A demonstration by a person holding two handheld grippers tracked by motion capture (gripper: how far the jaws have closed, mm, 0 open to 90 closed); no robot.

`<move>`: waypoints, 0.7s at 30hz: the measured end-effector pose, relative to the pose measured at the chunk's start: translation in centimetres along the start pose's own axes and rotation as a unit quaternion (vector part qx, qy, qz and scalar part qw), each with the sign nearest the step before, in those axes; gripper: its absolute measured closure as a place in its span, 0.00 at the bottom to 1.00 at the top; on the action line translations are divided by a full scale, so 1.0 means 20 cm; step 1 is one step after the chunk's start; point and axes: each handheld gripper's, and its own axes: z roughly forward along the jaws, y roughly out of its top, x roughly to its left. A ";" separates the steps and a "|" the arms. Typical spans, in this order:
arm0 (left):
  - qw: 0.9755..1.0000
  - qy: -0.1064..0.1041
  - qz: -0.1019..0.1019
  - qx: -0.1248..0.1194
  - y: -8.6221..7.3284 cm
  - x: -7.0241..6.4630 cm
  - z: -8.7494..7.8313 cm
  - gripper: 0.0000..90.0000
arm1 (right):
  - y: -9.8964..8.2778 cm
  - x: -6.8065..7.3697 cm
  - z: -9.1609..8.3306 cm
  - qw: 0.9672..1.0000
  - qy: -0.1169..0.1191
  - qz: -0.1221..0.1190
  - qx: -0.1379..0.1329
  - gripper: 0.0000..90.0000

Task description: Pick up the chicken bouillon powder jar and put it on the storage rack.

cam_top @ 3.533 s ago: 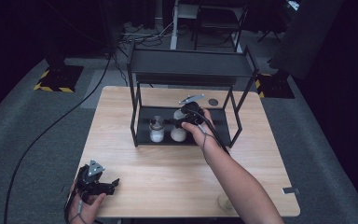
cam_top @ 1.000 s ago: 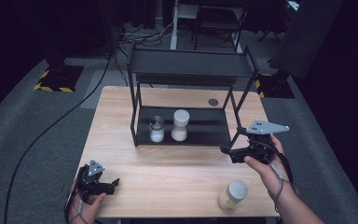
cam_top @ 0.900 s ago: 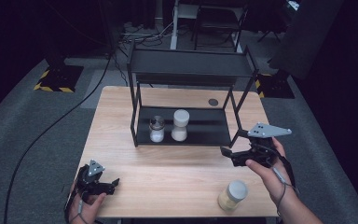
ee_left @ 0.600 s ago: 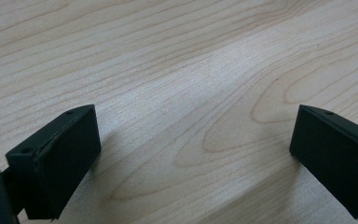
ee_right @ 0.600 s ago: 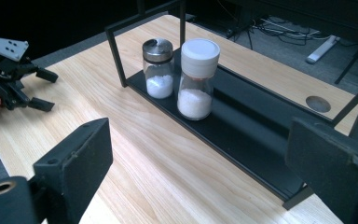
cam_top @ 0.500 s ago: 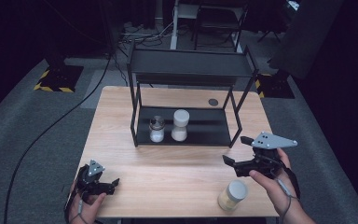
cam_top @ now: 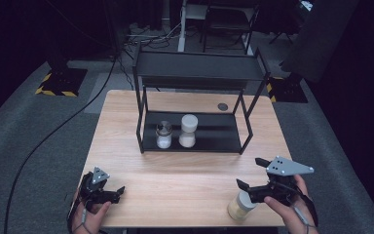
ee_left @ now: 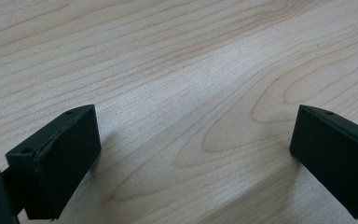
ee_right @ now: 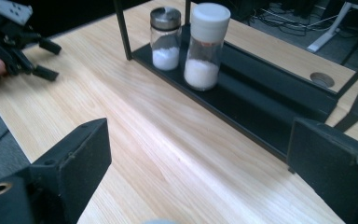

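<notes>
Left gripper (cam_top: pixel 118 193) low at the table's (cam_top: pixel 185 170) near left corner, held in the person's left hand (cam_top: pixel 90 214), which comes up from the bottom edge; jaws point right, spread apart, nothing between them. Left gripper view: both black jaws wide apart just above bare wood.

Middle back: black two-level rack (cam_top: pixel 195 73) stands on the table. On its lower shelf, a small jar with a metal cap (cam_top: pixel 163 135) at left, half full of white powder, just beside a taller jar with a white cap (cam_top: pixel 188 130), also holding white powder. Both upright, close together, not clearly touching. Small round grey disc (cam_top: pixel 222 106) in the tabletop behind the rack.

Right gripper (cam_top: pixel 252 175) at the near right edge, held in the right hand (cam_top: pixel 292 207), jaws pointing left and up toward the rack, wide apart and empty; grey plate on top. A jar with a pale cap (cam_top: pixel 241 204) stands upright on the table just below the jaws, against the hand. Right gripper view: jaws apart, framing the rack and its two jars; left gripper seen far off at upper left.
</notes>
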 end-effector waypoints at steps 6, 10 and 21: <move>1.000 0.000 0.000 0.000 0.00 0.00 0.00 0.01 | -0.09 0.06 0.00 1.000 -0.014 -0.016 0.009 0.07; 1.000 0.000 0.000 0.000 0.00 0.00 0.00 0.01 | -0.13 0.09 0.00 1.000 -0.011 -0.018 0.008 0.07; 1.000 0.000 0.000 0.000 0.00 0.00 0.00 0.01 | -0.22 0.10 0.03 1.000 0.001 -0.018 0.015 0.07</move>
